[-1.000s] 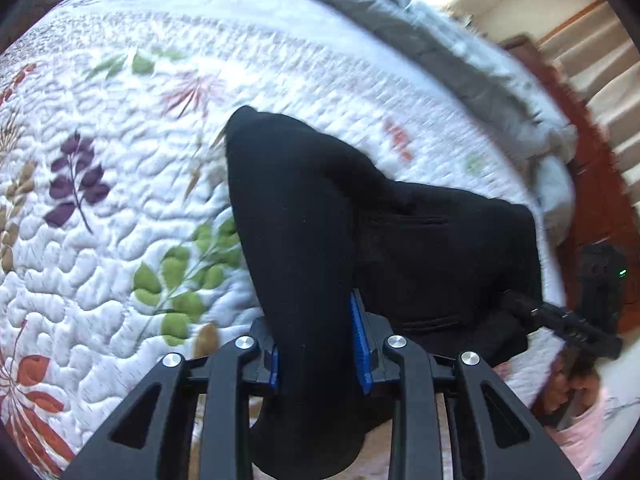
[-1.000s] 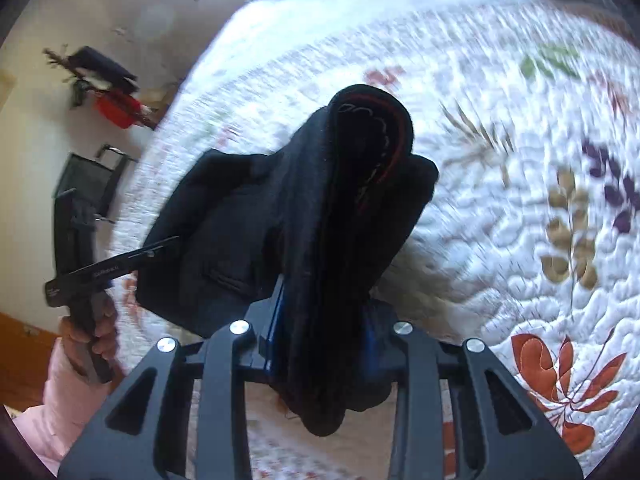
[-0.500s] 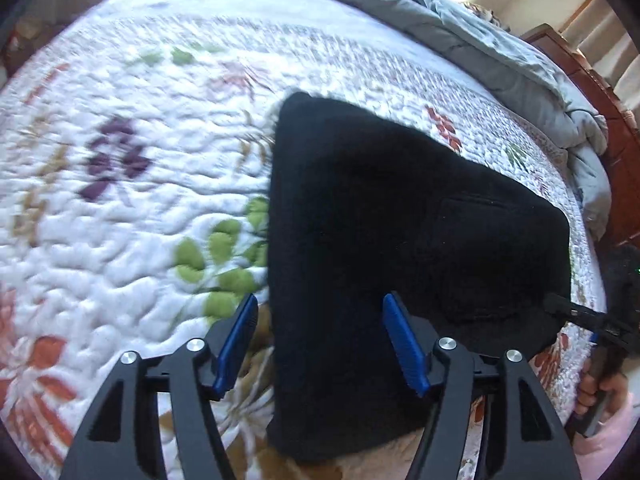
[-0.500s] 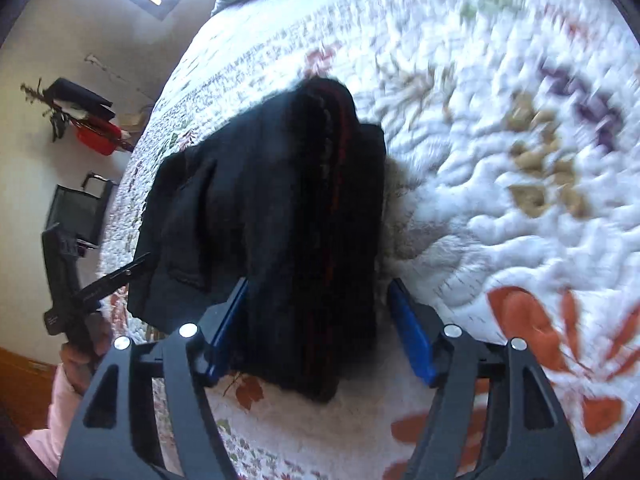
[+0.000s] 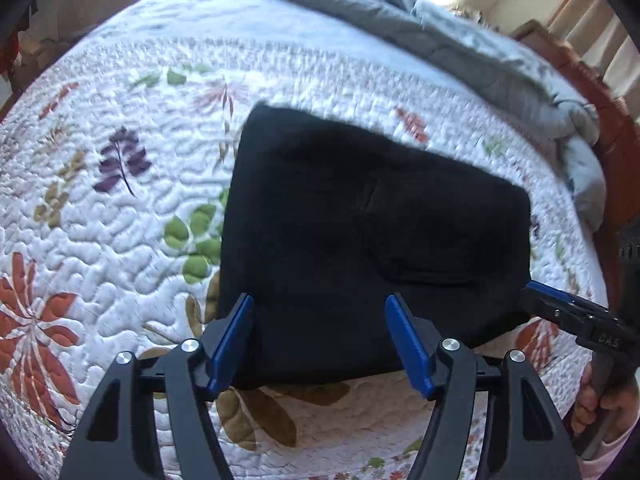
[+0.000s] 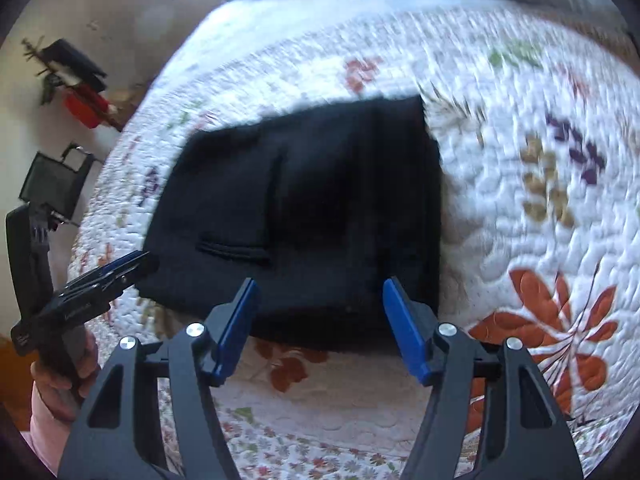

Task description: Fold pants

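The black pants (image 5: 360, 240) lie folded into a flat, compact rectangle on the bed's flowered quilt (image 5: 100, 220), directly ahead of and below both tools. The left hand-held gripper (image 5: 320, 340) hangs over the near edge of the bundle with its blue pads apart and touching no cloth; its jaws are opening, with only the bundle's near edge showing in the gap. The right hand-held gripper (image 6: 320, 328) sits the same way over the other end of that near edge, nothing pinched, though its jaws are closing a little.

Seen from the left tool, the bundle's long side runs from just ahead of its fingers off to the right, where the right tool's tip and the hand (image 5: 600, 396) holding it show at the far corner. Each tool is nearest its own end of the bundle. The fold looks finished or nearly so; any further fold would likely mean taking one short end and carrying it along that long axis to the other.
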### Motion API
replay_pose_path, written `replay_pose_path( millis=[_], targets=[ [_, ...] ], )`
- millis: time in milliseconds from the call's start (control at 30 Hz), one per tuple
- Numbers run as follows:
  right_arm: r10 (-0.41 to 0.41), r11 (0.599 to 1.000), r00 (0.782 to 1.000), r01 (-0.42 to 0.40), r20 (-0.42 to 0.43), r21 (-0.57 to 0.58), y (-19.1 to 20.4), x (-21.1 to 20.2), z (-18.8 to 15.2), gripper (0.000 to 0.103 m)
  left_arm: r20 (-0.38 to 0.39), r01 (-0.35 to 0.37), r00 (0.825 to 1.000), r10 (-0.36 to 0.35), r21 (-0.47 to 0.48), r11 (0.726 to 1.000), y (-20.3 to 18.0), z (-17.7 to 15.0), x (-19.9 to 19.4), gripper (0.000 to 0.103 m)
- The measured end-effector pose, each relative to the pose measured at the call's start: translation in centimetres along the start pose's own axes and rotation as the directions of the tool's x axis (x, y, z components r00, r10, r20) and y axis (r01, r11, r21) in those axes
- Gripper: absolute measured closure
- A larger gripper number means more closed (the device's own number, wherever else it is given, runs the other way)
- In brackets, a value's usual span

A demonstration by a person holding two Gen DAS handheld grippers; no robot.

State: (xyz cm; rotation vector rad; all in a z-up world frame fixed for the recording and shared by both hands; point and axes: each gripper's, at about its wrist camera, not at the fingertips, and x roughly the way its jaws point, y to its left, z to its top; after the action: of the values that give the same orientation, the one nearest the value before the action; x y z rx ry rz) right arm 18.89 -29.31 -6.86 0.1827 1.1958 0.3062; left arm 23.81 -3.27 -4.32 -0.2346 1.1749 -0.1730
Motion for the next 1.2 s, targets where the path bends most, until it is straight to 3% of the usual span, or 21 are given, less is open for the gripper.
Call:
replay_pose_path(
  millis=[167, 300, 367, 400, 467, 733, 1200],
  targets=[
    [-0.043, 0.998, 0.999, 0.043, -0.004, -0.035, 0.0, 2.0, -0.8, 0.039, -0.014, -0.029, 0.999, 0.030, 0.049, 0.998, -0.6, -0.8, 1.8, 0.032],
    [-0.075, 0.997, 0.997, 0.075, 0.020, -0.030, 0.9, 1.4, -1.2, 0.037, -0.003, -0.053, 0.999, 0.054, 0.062, 0.997, -1.2, -1.3, 1.0, 0.030],
    [-0.058, 0.998, 0.997, 0.058, 0.041, -0.012, 1.3, 0.3, -1.7, 0.024, 0.006, -0.059, 0.998, 0.058, 0.048, 0.997, -1.2, -1.6, 0.0, 0.021],
    [-0.052, 0.999, 0.998, 0.052, 0.041, -0.001, 1.4, -0.2, -1.7, 0.010, 0.009, -0.068, 0.998, 0.068, 0.039, 0.997, -1.1, -1.7, -0.4, 0.011],
    [-0.073, 0.997, 0.996, 0.072, 0.049, 0.007, 1.9, -1.1, -2.3, 0.010, 0.011, -0.104, 0.995, 0.104, 0.016, 0.994, -0.9, -2.3, -1.4, 0.011],
    [-0.153, 0.987, 0.987, 0.155, 0.041, -0.037, 3.7, -2.6, -5.1, 0.010, 0.009, -0.136, 0.991, 0.136, 0.003, 0.991, -0.4, -4.5, -4.1, 0.011],
    [-0.179, 0.984, 0.983, 0.178, 0.041, 0.019, 4.9, -5.3, -9.9, 0.008, 0.011, -0.173, 0.985, 0.172, 0.055, 0.983, -1.9, -8.5, -7.7, 0.008]
  ],
)
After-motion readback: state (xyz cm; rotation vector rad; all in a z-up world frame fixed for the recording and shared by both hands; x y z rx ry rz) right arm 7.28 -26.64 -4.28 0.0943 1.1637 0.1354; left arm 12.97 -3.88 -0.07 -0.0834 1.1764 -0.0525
